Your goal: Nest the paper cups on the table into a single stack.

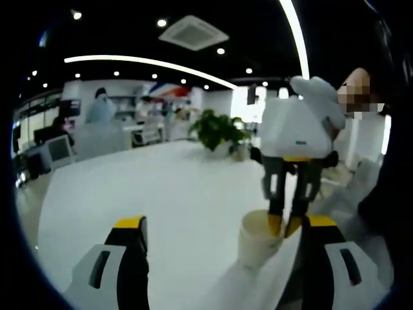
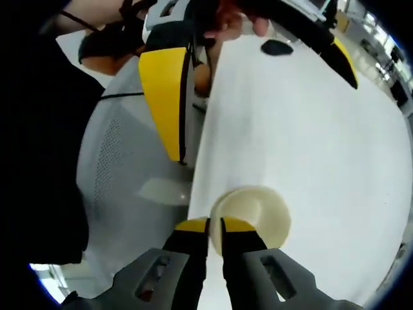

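Left gripper view: left tongs [image 1: 219, 248] spread apart, empty; paper cup [image 1: 259, 240] upright near the bench [image 1: 161, 194] edge, right tongs [image 1: 284, 225] pinching its rim from above. Right gripper view: right tongs [image 2: 215, 227] clamped on cup [image 2: 253, 210] wall, mouth facing camera, long axis vertical. One cup seen; stacking apparently unfinished.

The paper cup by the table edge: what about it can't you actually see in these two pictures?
- How many are nested: in the right gripper view the paper cup shows just its open mouth, seen from above.
- Its base: in the left gripper view the left gripper's own jaw covers it.
- Its rim where the right gripper pinches it: the jaws cover that part.
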